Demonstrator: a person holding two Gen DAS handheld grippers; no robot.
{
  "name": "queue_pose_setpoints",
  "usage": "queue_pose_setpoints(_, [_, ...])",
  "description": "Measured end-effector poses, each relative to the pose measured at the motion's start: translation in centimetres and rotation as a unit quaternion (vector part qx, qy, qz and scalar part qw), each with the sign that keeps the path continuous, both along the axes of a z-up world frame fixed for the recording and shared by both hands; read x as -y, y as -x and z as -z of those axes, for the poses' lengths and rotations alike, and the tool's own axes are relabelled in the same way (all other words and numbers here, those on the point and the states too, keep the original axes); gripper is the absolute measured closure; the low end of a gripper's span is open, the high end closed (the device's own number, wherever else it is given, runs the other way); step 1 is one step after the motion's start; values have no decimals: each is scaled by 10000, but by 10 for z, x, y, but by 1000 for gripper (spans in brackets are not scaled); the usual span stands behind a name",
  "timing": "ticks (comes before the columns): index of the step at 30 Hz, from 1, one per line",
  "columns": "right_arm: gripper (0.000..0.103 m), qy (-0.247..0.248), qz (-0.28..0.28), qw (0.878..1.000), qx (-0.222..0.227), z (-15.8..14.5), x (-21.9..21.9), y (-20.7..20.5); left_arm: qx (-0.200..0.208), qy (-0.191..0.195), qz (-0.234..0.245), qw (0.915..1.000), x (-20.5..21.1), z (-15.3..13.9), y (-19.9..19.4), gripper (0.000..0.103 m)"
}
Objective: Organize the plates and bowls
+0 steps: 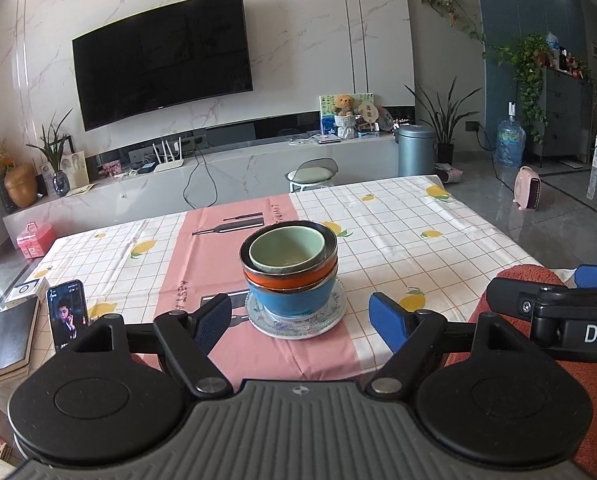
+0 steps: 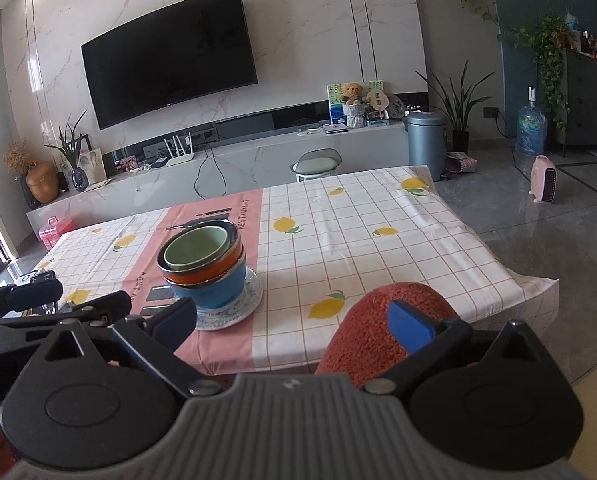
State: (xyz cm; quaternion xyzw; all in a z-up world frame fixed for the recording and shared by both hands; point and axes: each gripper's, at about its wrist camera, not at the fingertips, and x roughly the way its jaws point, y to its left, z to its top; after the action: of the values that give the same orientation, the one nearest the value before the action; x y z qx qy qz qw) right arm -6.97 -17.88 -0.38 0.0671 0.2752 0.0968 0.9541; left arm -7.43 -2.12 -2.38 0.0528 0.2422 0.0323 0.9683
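Observation:
A stack of bowls stands on a patterned plate (image 1: 296, 326) on the pink strip of the tablecloth: a blue bowl (image 1: 294, 296) at the bottom, an orange bowl (image 1: 290, 276) on it, a green bowl (image 1: 286, 248) nested on top. The stack also shows in the right wrist view (image 2: 204, 264) on its plate (image 2: 234, 312). My left gripper (image 1: 302, 318) is open and empty, its fingers just in front of the plate on either side. My right gripper (image 2: 294, 322) is open and empty, to the right of the stack near the table's front edge.
The table (image 1: 418, 216) carries a lemon-print cloth. A phone (image 1: 67, 314) and books (image 1: 10, 340) lie at the left. An orange-red cushion (image 2: 378, 328) sits at the front right edge. A stool (image 1: 312, 174) stands beyond the table, with a TV cabinet behind.

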Motion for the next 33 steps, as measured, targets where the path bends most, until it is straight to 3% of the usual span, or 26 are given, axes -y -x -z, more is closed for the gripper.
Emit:
queue_pose_setpoints(15, [3,24,91,9999,-93,7,4,10,-58,-216,-81,9997,9,5,4,11])
queue_pose_setpoints(33, [3,74,0,10000,-27,5,2,12,-14,-145,-95,9998,8,0,6,11])
